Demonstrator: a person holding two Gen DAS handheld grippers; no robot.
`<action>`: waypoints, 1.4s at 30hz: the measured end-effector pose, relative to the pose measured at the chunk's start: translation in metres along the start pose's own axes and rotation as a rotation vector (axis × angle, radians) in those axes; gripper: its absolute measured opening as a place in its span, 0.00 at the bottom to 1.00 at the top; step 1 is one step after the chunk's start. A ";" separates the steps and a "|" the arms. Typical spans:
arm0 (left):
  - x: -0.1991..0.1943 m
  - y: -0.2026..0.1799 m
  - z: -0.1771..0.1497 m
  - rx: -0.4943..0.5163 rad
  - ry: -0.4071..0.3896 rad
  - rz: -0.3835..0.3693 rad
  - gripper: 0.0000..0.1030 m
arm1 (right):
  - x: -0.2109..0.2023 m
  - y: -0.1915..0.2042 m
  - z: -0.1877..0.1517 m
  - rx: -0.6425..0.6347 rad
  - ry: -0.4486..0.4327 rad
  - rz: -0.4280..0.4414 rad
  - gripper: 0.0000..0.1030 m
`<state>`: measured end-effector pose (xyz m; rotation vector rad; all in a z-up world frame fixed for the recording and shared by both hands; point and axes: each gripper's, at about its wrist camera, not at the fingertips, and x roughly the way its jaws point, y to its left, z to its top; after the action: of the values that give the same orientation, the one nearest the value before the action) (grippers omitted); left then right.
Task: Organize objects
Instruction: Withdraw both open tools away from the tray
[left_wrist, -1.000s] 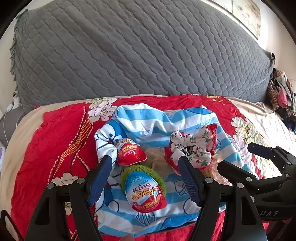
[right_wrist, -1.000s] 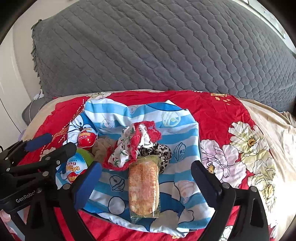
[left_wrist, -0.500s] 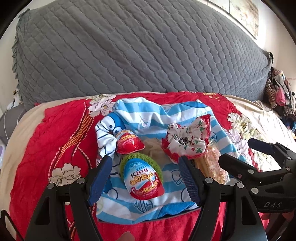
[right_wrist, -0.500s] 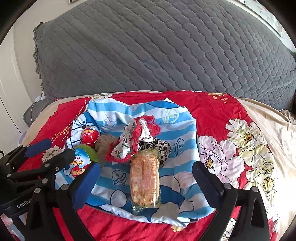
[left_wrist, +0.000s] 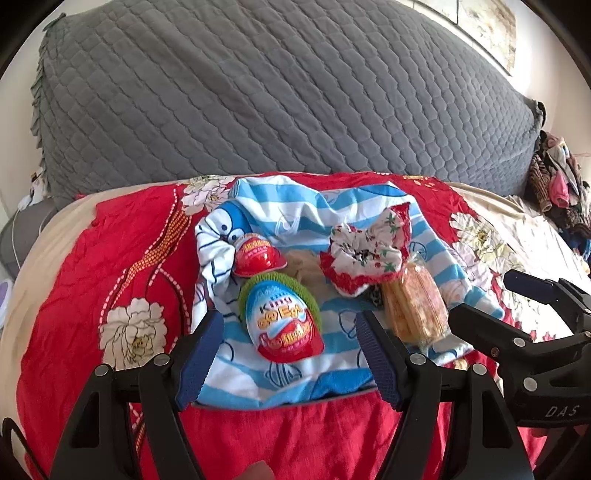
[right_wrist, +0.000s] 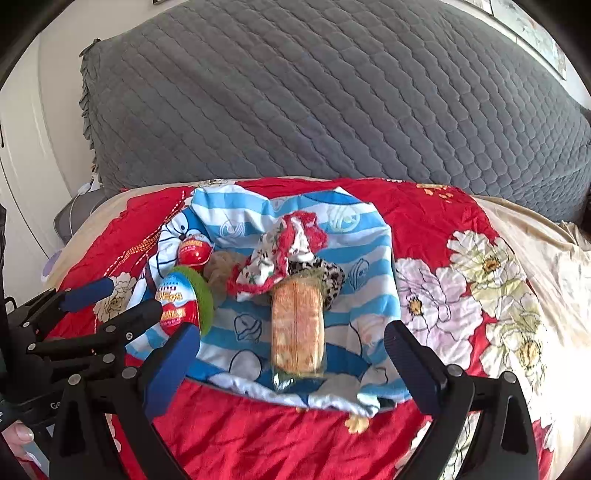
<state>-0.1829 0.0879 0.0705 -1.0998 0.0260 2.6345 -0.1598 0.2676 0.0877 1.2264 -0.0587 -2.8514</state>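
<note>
A blue-and-white striped cloth (left_wrist: 295, 218) (right_wrist: 354, 236) lies on the red floral bedspread and carries a heap of items. In the heap are a large King Egg (left_wrist: 284, 321) (right_wrist: 175, 302) on a green knitted ring (left_wrist: 310, 295), a small red egg (left_wrist: 256, 254) (right_wrist: 194, 251), a floral scrunchie with red trim (left_wrist: 365, 254) (right_wrist: 277, 258), a leopard-print scrunchie (right_wrist: 328, 275) and a wrapped snack pack (left_wrist: 415, 306) (right_wrist: 297, 325). My left gripper (left_wrist: 290, 358) hovers open just short of the large egg. Open too, my right gripper (right_wrist: 291, 365) stands in front of the snack pack; nothing sits between its fingers.
A big grey quilted pillow (left_wrist: 277, 92) (right_wrist: 332, 99) fills the back. The red floral bedspread (left_wrist: 110, 266) (right_wrist: 443, 221) has bare room left and right of the cloth. A pile of clothes (left_wrist: 557, 184) lies at the far right. A fingertip (right_wrist: 18, 434) shows at the lower left.
Both grippers have drawn back toward the near edge of the bed, so the cloth's near edge and more red bedspread show below the heap. Jaw widths are unchanged.
</note>
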 end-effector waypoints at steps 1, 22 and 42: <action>-0.002 0.000 -0.001 -0.002 -0.001 0.000 0.73 | -0.002 -0.001 -0.003 0.005 0.004 0.002 0.98; -0.047 -0.002 -0.046 -0.005 -0.004 0.012 0.73 | -0.039 0.005 -0.051 0.032 0.031 -0.019 0.98; -0.061 0.007 -0.103 -0.020 0.042 0.043 0.73 | -0.051 0.011 -0.100 0.056 0.083 -0.025 0.98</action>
<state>-0.0727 0.0524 0.0390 -1.1732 0.0326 2.6545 -0.0514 0.2567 0.0567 1.3639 -0.1217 -2.8349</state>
